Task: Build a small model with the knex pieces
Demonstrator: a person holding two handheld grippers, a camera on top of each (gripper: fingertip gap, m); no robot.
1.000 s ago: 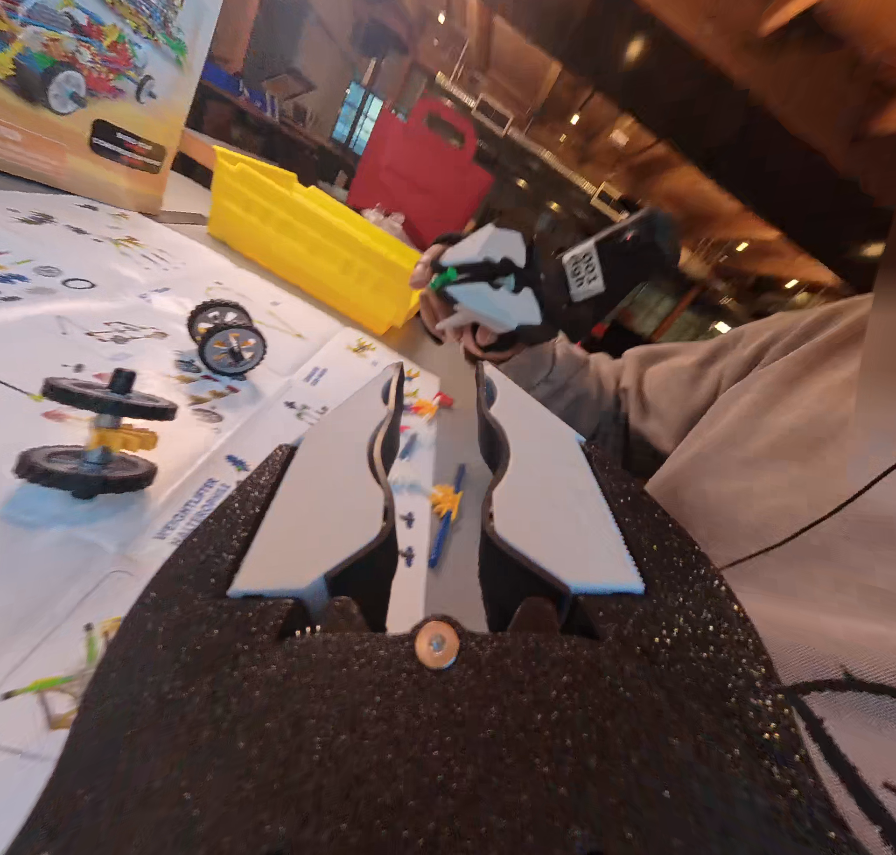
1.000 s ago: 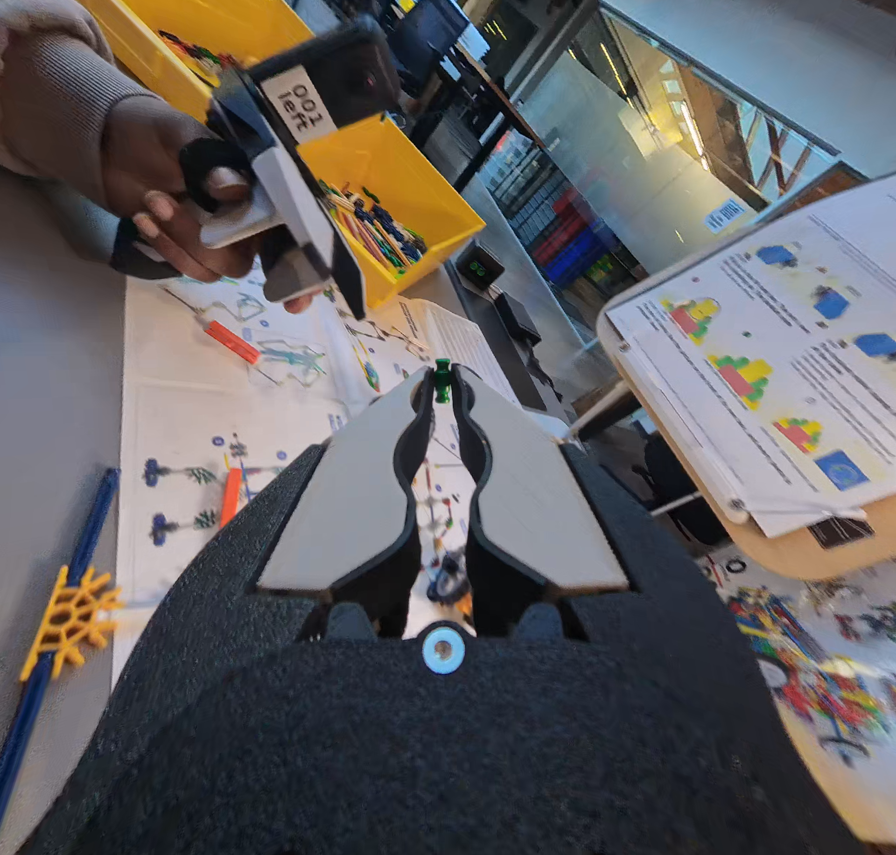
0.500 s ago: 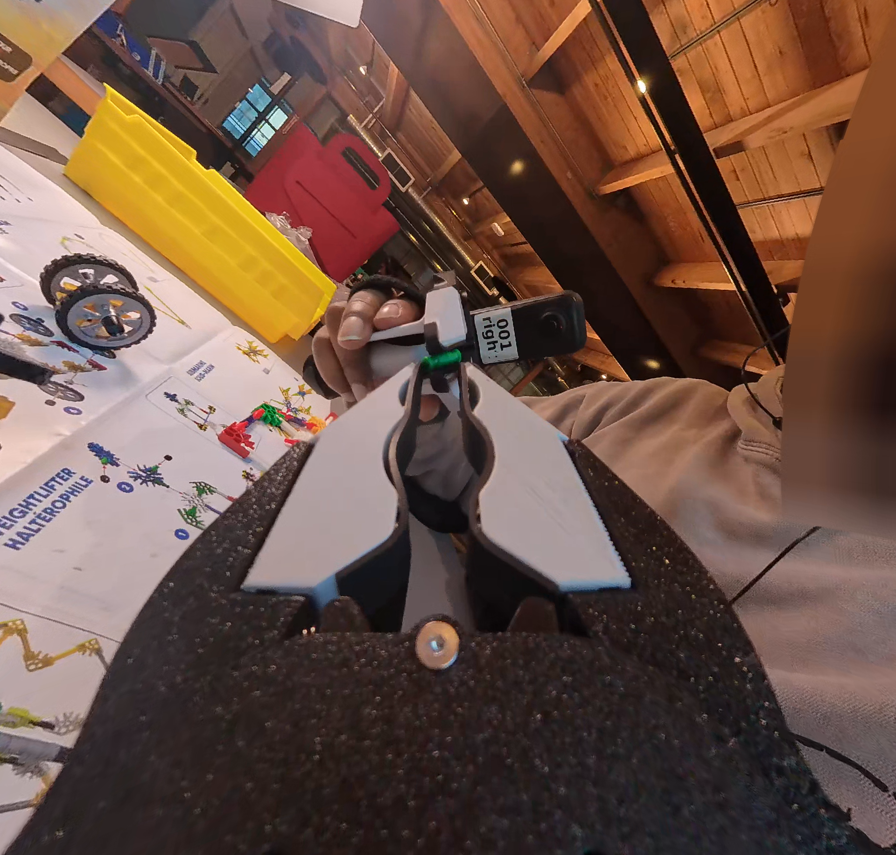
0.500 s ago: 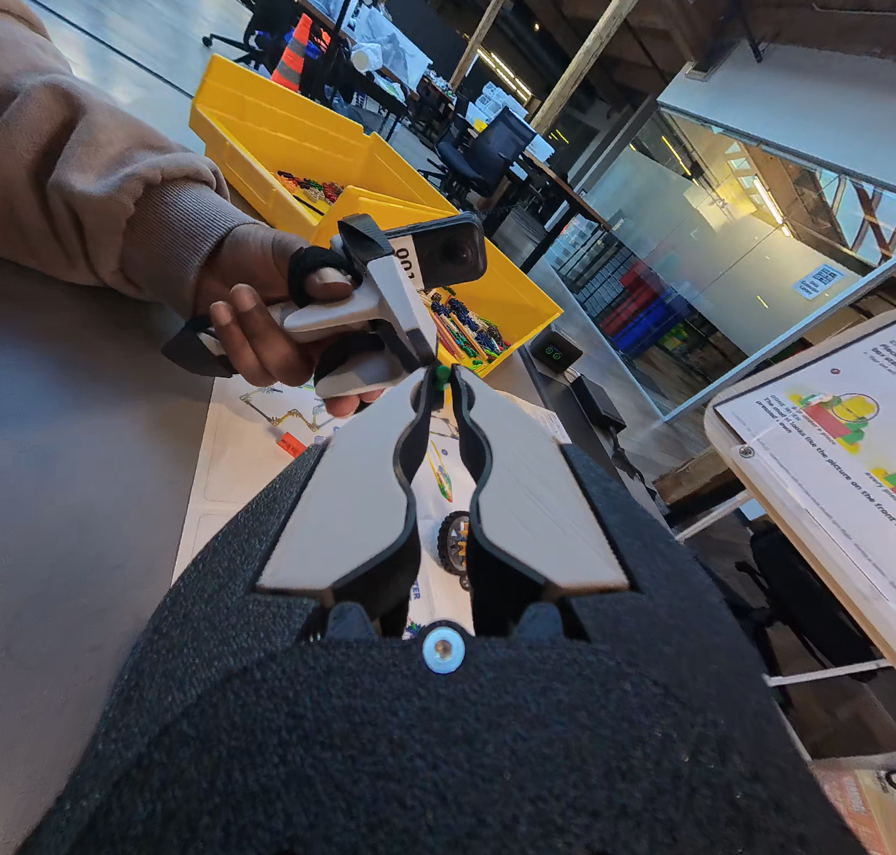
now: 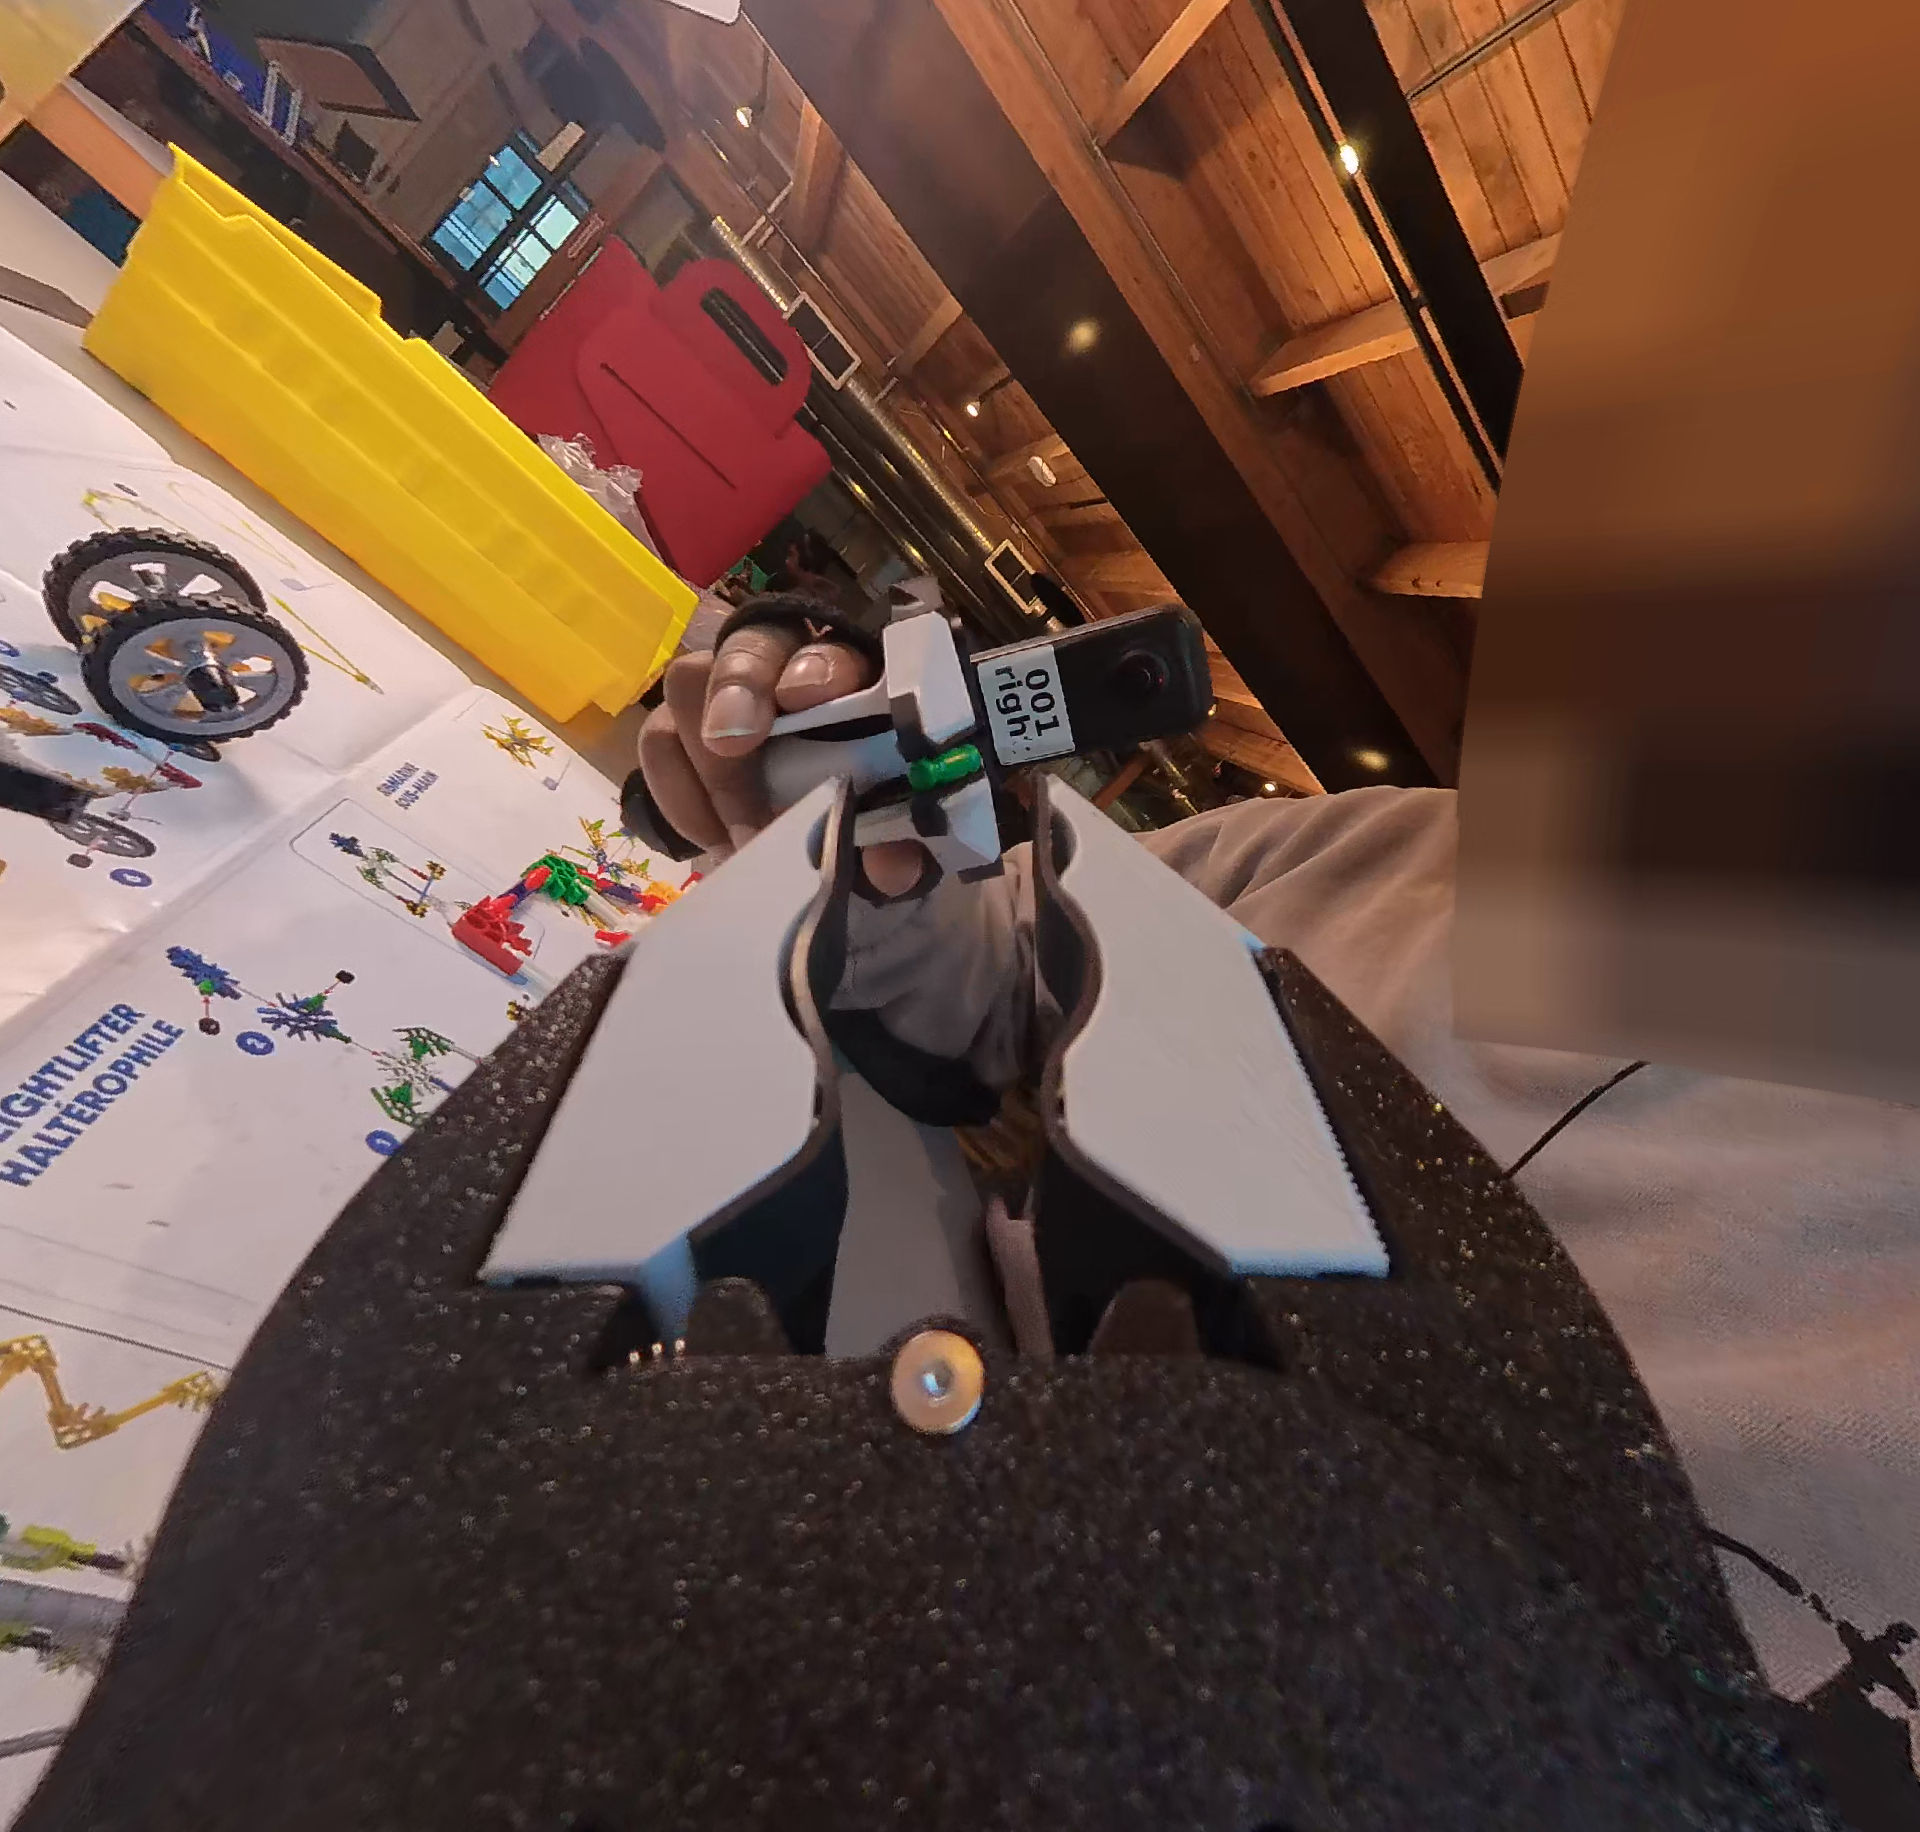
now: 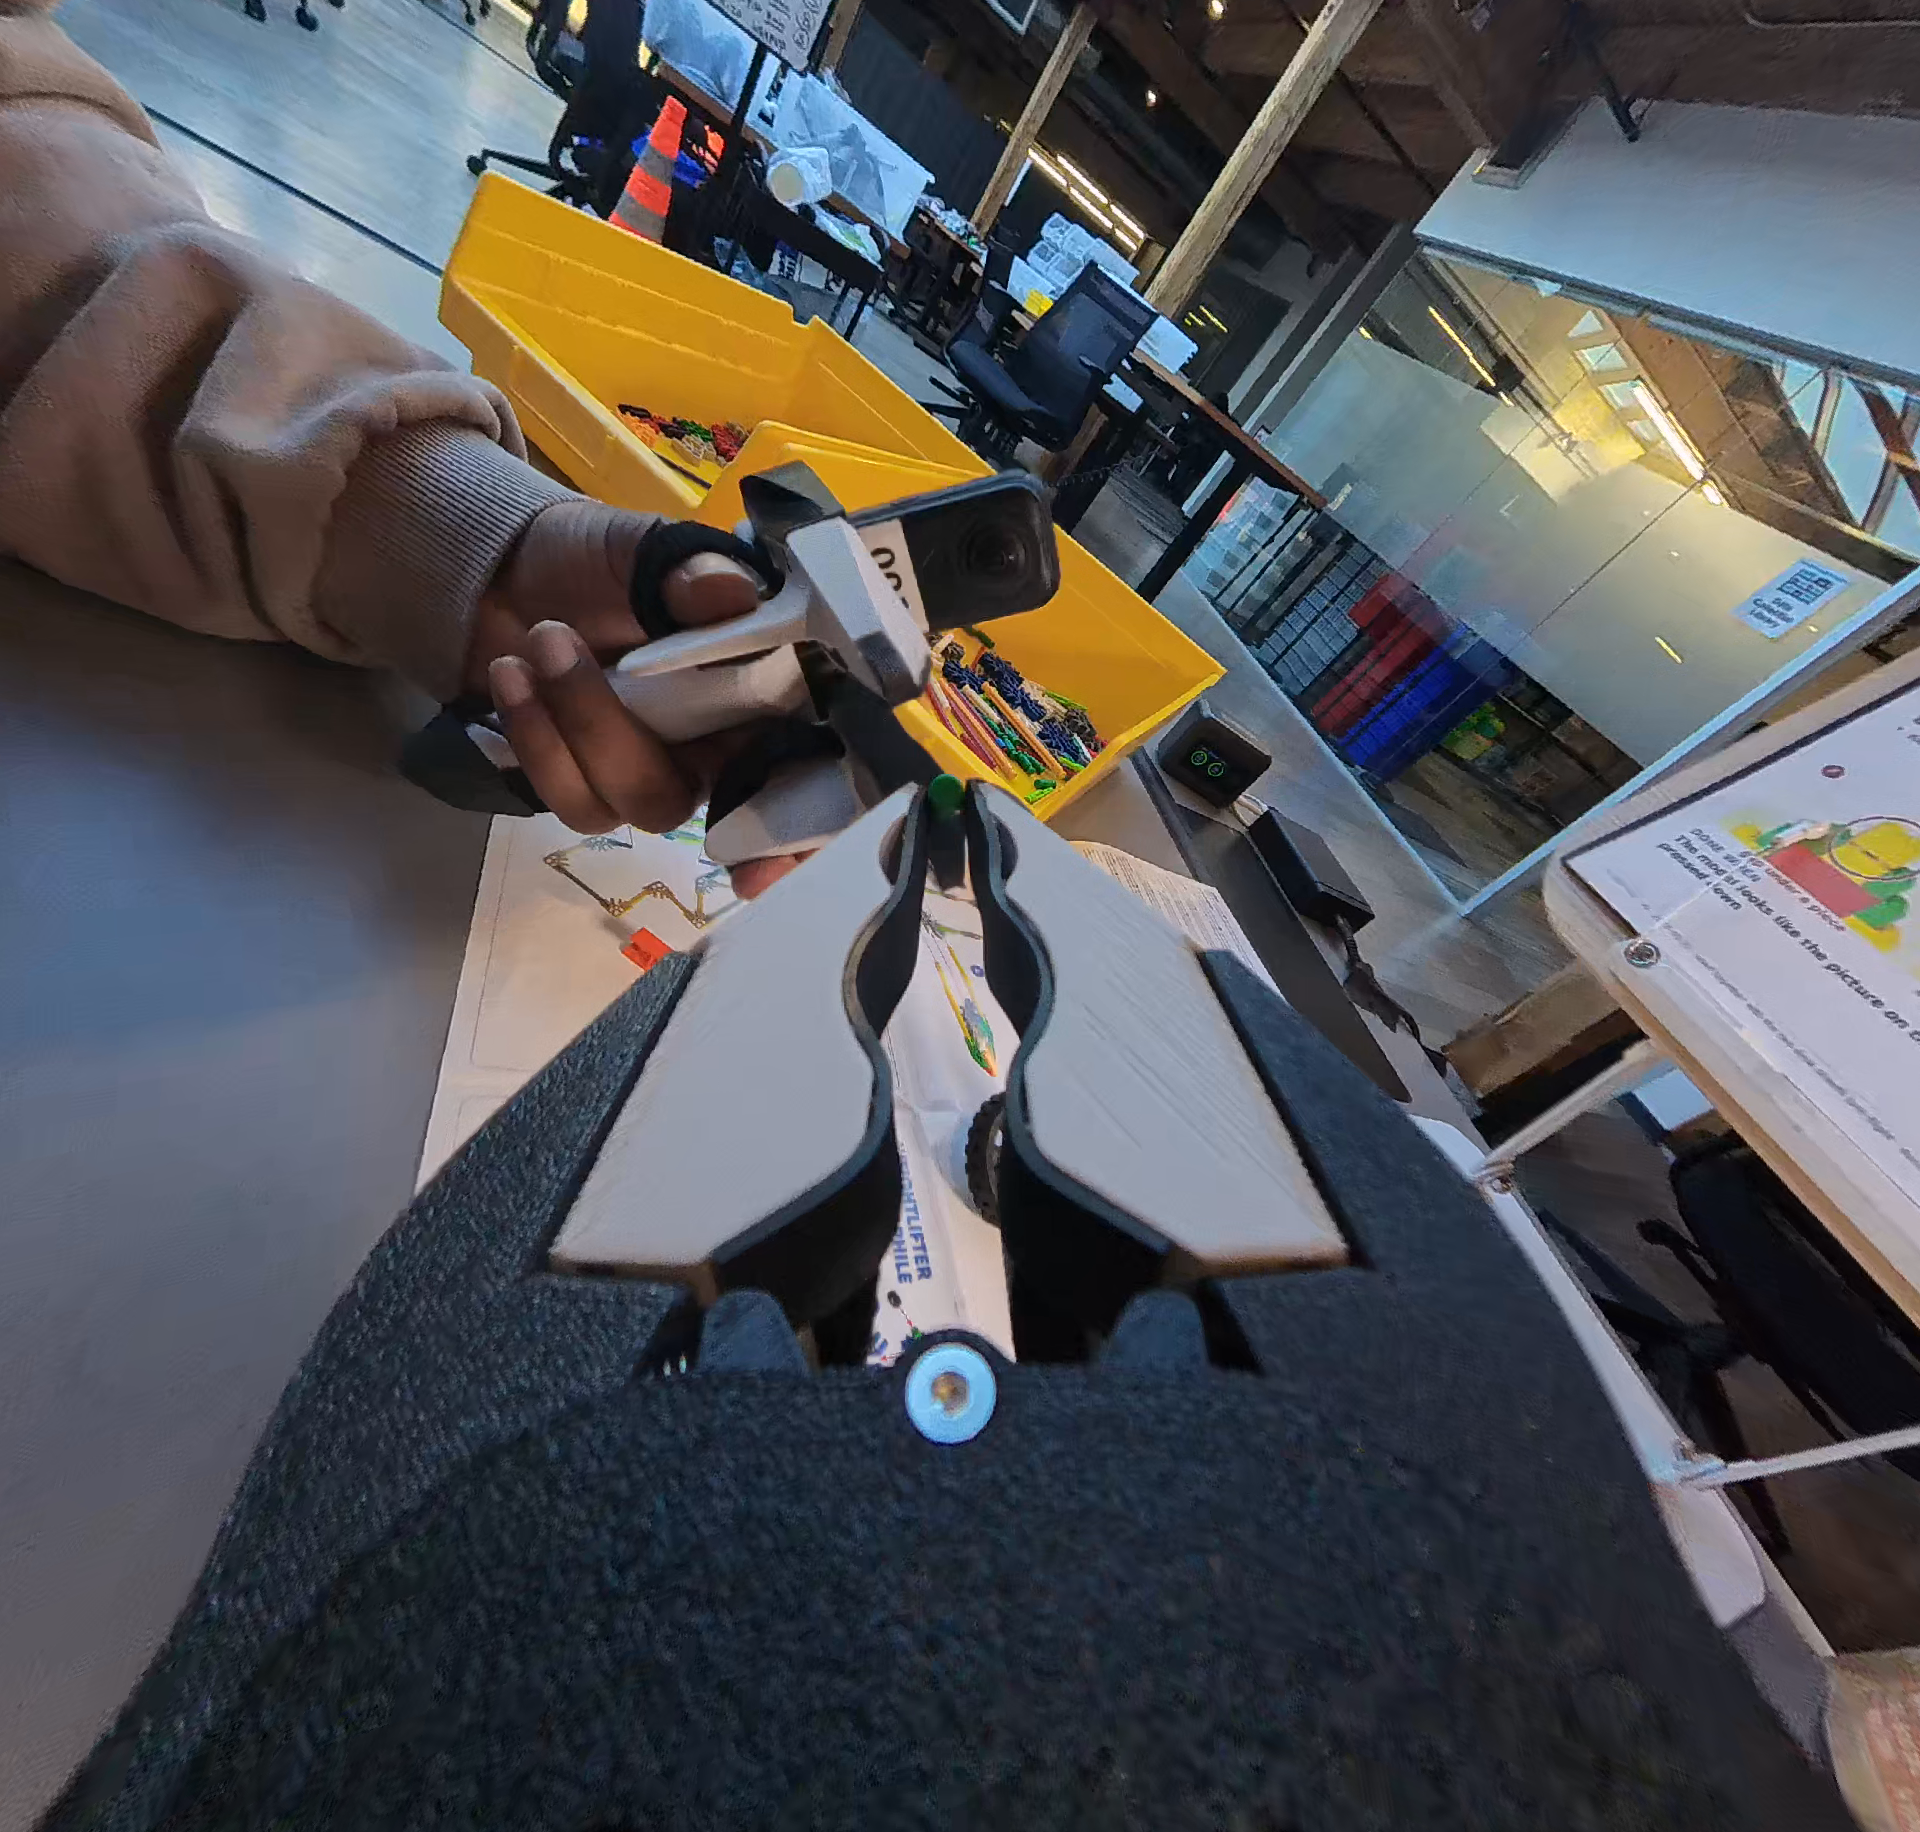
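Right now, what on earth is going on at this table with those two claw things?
A person holds a hand-held claw in each hand. The right claw is shut on a small green peg. The left claw is open, its tips close to the peg and to the right claw, facing it. Below them lies a printed instruction sheet with toy wheels on it and yellow bins of small coloured building pieces beside it.

Printed labels mark both camera housings [image 5: 1091, 686]; blue lettering marks the instruction sheet [image 5: 156, 951].
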